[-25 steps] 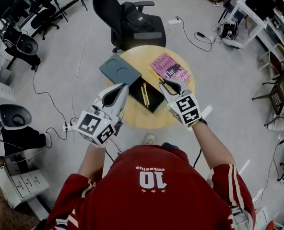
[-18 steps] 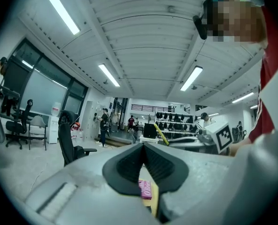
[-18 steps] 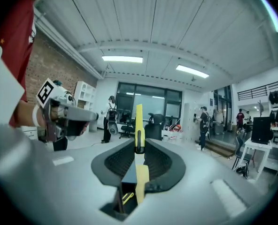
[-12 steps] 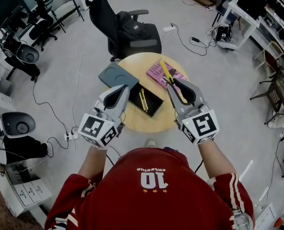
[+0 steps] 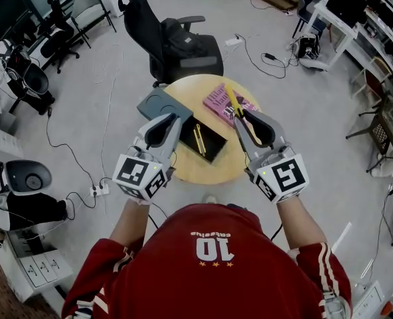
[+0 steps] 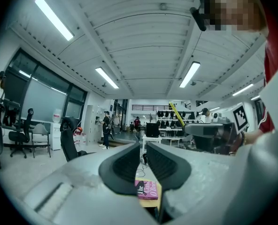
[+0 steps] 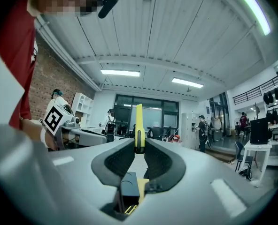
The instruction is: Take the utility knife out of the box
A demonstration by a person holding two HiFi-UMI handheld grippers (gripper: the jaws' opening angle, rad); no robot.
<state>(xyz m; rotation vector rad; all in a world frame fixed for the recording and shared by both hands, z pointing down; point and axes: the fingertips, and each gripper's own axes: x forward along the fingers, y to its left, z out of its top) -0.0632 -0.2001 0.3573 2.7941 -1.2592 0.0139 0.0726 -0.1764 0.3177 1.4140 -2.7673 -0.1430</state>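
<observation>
An open black box (image 5: 210, 140) lies on the round wooden table (image 5: 190, 168), with slim yellow tools (image 5: 199, 138) still inside. My right gripper (image 5: 244, 115) (image 7: 139, 146) is shut on the yellow utility knife (image 5: 232, 100) (image 7: 138, 123), held clear above the box with its tip over the pink book (image 5: 222, 102). My left gripper (image 5: 166, 121) (image 6: 142, 146) hovers level by the box's left side. Its jaws have just been opening and stand narrowly apart with nothing between them. The left gripper view also catches the knife (image 6: 175, 112).
The box's grey lid (image 5: 155, 102) lies on the table's far left. A black office chair (image 5: 180, 42) stands just behind the table. Cables and a power strip (image 5: 97, 175) run across the floor on the left. Desks and chairs ring the room.
My right gripper has risen from the box's right end with the yellow knife between its jaws, and the knife now stands above the book. The left gripper has stayed in place.
</observation>
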